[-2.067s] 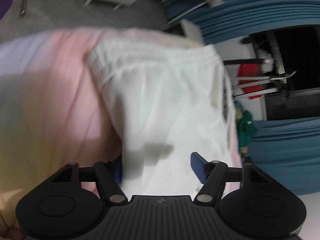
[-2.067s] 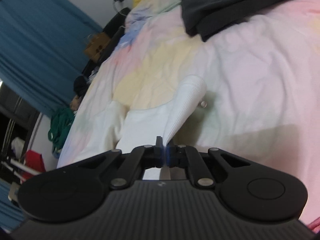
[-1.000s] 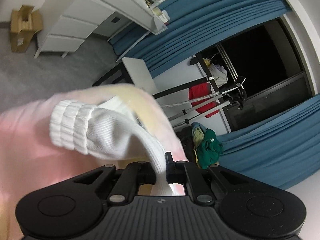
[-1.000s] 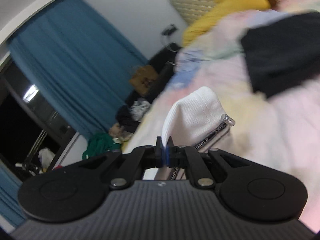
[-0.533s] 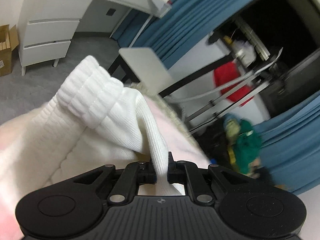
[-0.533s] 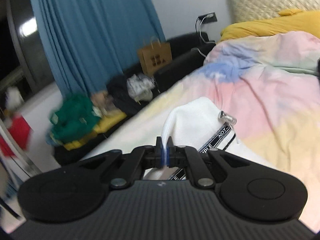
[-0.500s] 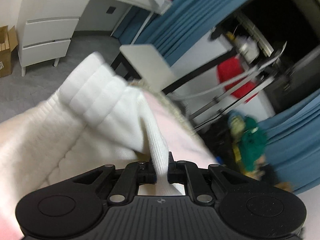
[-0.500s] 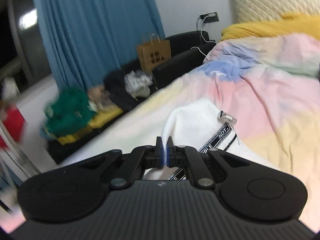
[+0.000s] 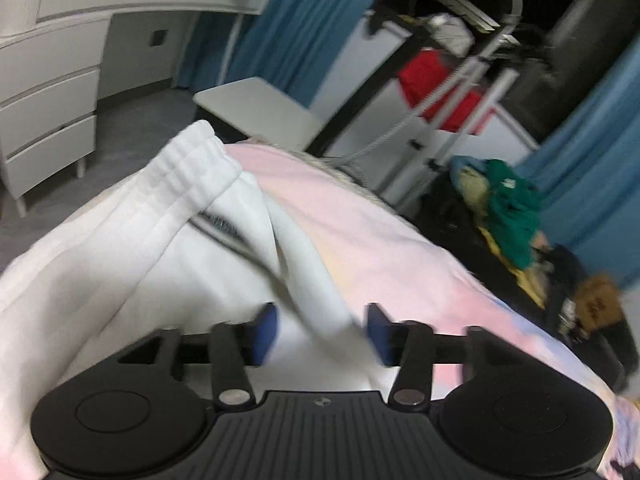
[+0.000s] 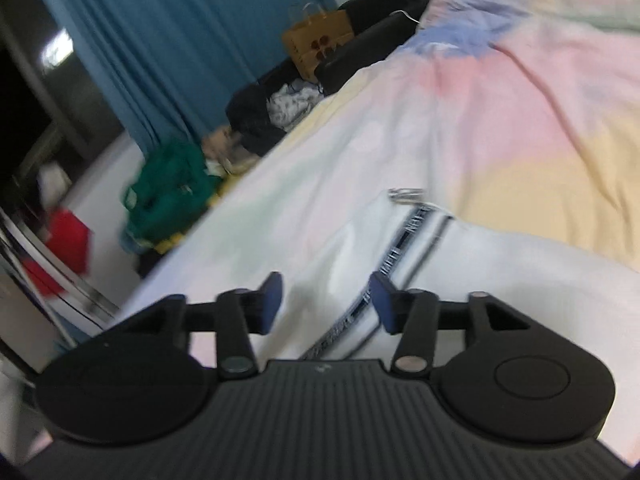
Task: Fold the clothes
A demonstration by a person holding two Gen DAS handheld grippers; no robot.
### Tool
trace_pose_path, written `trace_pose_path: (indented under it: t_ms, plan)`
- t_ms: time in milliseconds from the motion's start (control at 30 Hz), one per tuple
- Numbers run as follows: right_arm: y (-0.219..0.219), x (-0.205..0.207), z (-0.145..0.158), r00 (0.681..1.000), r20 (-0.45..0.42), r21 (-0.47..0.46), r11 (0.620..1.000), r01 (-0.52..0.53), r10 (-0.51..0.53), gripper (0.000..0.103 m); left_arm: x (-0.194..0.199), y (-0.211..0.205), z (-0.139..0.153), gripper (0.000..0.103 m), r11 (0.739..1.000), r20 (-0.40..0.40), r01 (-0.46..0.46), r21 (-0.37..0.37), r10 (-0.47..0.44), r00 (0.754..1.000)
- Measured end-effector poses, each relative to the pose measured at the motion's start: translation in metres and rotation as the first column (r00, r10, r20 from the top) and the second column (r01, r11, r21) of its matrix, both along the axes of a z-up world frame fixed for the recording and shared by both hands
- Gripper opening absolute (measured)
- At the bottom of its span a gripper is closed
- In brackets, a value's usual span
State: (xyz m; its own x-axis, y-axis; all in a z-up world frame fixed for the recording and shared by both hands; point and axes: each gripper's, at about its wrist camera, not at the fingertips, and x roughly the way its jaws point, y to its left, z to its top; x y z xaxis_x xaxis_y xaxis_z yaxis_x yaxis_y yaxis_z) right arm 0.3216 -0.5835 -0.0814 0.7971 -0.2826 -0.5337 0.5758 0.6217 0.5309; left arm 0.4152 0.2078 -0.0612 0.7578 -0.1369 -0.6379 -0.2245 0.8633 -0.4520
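Note:
A white garment (image 9: 132, 264) with a ribbed cuff (image 9: 192, 160) lies on the pastel bedspread (image 9: 384, 248). My left gripper (image 9: 322, 330) hovers just over it, jaws opening; a fold of the white cloth runs between the blue pads without being pressed. In the right wrist view the same white garment (image 10: 500, 276) shows a black-and-white lettered drawstring (image 10: 400, 252) with a metal tip (image 10: 406, 193). My right gripper (image 10: 326, 300) is also opening, with the cloth and drawstring lying below its spread pads, not gripped.
White drawers (image 9: 48, 92) and a small white table (image 9: 260, 108) stand beyond the bed's end. A clothes rack with a red item (image 9: 436, 88), a green clothes pile (image 9: 508, 208), a black sofa with a brown paper bag (image 10: 316, 44) and blue curtains (image 10: 180, 40) line the bedside.
Both grippers were shut on the white garment and carried it down toward the bed's end. Now both have let go and stand with spread jaws, and the garment lies on the bedspread.

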Motion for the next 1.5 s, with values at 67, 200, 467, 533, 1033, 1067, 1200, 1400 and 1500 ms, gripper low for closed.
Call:
trace_pose_path:
  t_ms: [67,200,467,533,1033,1067,1200,1400,1500]
  plan:
    - [0.005,-0.027,0.012,1.000,-0.013,-0.030,0.999,-0.015,0.015,0.059,-0.041,-0.002,0.006,0.074,1.000,0.042,0.016,0.018,-0.017,0.999]
    - [0.008,-0.087,0.025,1.000,0.018,0.030,0.999,-0.026,0.025,0.064,-0.119,0.009,0.005,0.081,1.000,0.080,-0.007,-0.008,0.008,0.997]
    - [0.032,-0.167,-0.031,0.986,0.159,0.480,0.877,-0.033,-0.050,0.064,-0.184,0.054,-0.034,0.081,0.938,-0.013,-0.156,-0.308,0.159,0.987]
    - [0.043,-0.173,-0.052,0.986,0.142,0.565,0.825,-0.008,-0.089,0.064,-0.184,0.065,-0.045,0.080,0.922,-0.035,-0.153,-0.356,0.151,0.988]
    - [0.024,-0.101,-0.101,0.938,0.310,0.440,0.898,0.005,-0.157,0.046,-0.110,0.068,-0.099,0.048,0.905,0.100,-0.202,-0.375,0.256,0.962]
    - [0.023,-0.096,-0.102,0.938,0.310,0.427,0.904,0.010,-0.157,0.037,-0.106,0.069,-0.100,0.044,0.902,0.100,-0.207,-0.378,0.262,0.960]
    - [0.020,-0.085,-0.100,0.944,0.296,0.373,0.928,0.027,-0.146,0.016,-0.100,0.072,-0.095,0.013,0.887,0.106,-0.221,-0.406,0.286,0.952]
    - [0.018,-0.089,-0.078,0.948,0.288,0.333,0.942,0.033,-0.135,0.013,-0.126,0.089,-0.063,0.007,0.871,0.141,-0.200,-0.448,0.290,0.947]
    - [0.017,-0.107,-0.066,0.951,0.279,0.348,0.937,0.028,-0.132,0.013,-0.152,0.098,-0.047,0.007,0.872,0.144,-0.183,-0.454,0.274,0.951]
